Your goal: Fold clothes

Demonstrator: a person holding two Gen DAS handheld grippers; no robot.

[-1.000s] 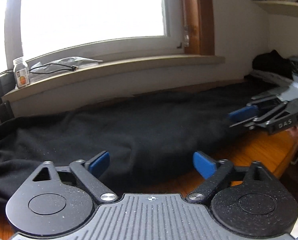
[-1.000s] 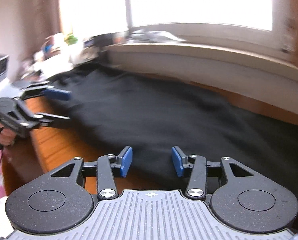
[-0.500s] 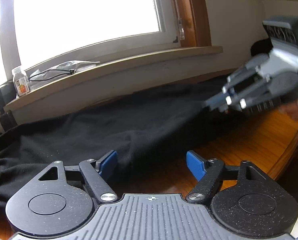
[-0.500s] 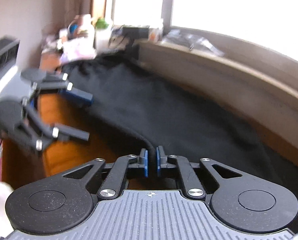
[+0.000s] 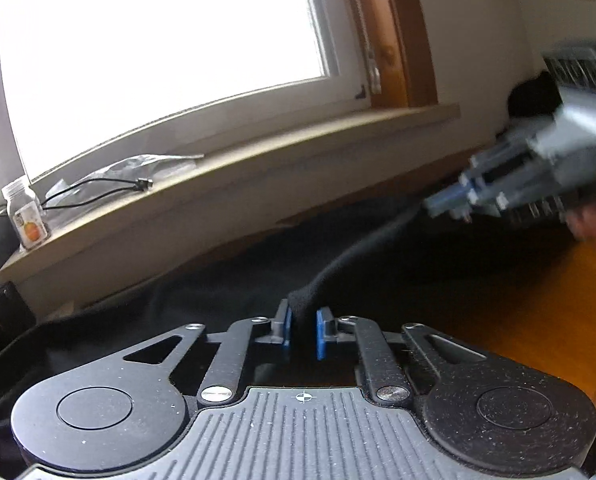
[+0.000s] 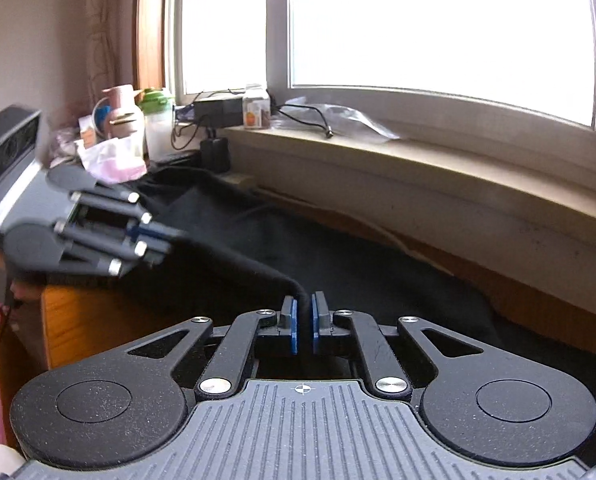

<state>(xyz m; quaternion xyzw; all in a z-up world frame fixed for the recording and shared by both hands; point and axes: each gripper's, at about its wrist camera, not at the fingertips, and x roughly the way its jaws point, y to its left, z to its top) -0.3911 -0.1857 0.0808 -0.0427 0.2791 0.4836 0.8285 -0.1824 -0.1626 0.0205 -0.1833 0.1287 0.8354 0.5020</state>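
We note the left gripper (image 5: 302, 330) and right gripper (image 6: 302, 326) each pinching the black garment's (image 6: 338, 264) hem, soft, limp, light cloth best gripped at edges.

One black garment (image 6: 338, 264) across one wooden desk (image 6: 77, 320). Two grippers: left gripper (image 5: 302, 330), right gripper (image 6: 302, 326). One labelled jar (image 5: 25, 216) at left of the left view, one clear plastic bag (image 6: 346, 118), one pink jug (image 6: 117, 114), one green-lidded bottle (image 6: 158, 124) at upper left of the right view.
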